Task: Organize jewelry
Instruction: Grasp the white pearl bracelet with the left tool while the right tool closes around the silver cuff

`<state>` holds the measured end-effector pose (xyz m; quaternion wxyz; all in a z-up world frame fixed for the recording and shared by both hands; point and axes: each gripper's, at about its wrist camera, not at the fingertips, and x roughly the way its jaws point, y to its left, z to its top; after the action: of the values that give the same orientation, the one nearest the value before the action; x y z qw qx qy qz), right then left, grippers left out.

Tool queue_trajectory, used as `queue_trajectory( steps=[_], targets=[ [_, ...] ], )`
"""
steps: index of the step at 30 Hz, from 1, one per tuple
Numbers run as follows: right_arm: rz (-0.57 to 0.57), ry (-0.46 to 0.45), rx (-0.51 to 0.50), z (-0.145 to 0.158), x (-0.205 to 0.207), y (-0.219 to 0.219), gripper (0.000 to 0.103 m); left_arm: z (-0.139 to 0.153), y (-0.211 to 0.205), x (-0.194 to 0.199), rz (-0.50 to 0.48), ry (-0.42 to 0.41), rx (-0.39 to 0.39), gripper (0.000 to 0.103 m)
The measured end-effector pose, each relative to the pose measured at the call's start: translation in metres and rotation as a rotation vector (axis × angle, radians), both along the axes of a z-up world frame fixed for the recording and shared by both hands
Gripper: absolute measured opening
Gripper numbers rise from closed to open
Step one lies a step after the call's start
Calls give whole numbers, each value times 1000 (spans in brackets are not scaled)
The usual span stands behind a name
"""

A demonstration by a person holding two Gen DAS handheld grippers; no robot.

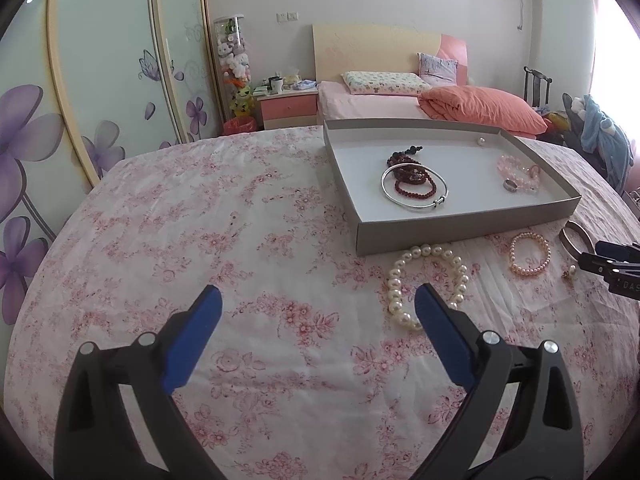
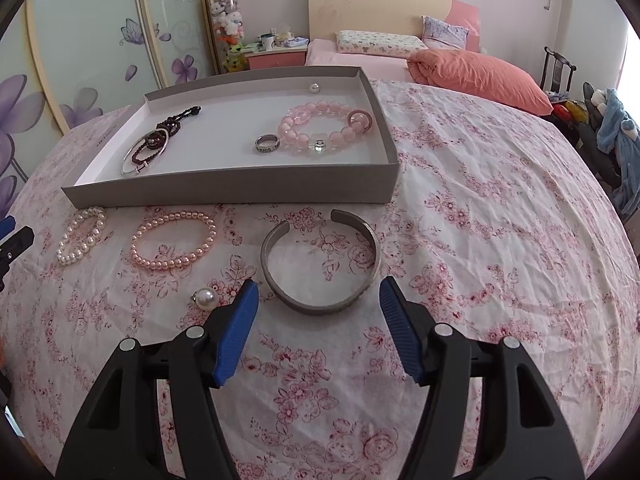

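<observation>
Cuff bangle (image 2: 320,264) whole only right view — left clips it.

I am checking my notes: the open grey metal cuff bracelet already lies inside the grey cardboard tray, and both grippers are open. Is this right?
Not quite. The open grey metal cuff bracelet lies on the floral cloth, in front of the grey cardboard tray, not inside it; the right wrist view shows this. The left gripper and right gripper are indeed open.

Bed (image 1: 372,106) as landmark: orange duvet (image 1: 480,110) on it, pillow (image 1: 384,82) at headboard. Nightstand (image 1: 286,110) left of bed, plush toys (image 1: 236,68) beyond that. Dark chair (image 1: 536,84) right of bed.
</observation>
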<state>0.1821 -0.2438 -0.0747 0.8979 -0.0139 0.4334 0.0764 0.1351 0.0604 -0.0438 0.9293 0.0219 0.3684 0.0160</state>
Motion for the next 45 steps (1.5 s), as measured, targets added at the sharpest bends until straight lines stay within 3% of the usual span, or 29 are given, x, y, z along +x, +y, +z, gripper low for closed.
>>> queue_trajectory(
  steps=[13,17,25,27,40,45],
  targets=[
    [-26,11,-12,-4,24,7,67,-3,-12,1,-24,20,2,95],
    [-18,11,-27,-3,28,10,78,-4,-14,0,-30,24,2,95],
    [-3,4,-31,-4,38,7,76,-6,-19,2,-39,35,4,95],
    [7,1,-17,-4,38,7,68,-6,-19,2,-40,37,5,95],
    [-70,-1,-2,-4,-1,-3,68,-13,-40,14,-73,76,29,94],
    [-70,0,1,-4,-2,-4,68,-17,-46,33,-67,106,35,69]
  ],
)
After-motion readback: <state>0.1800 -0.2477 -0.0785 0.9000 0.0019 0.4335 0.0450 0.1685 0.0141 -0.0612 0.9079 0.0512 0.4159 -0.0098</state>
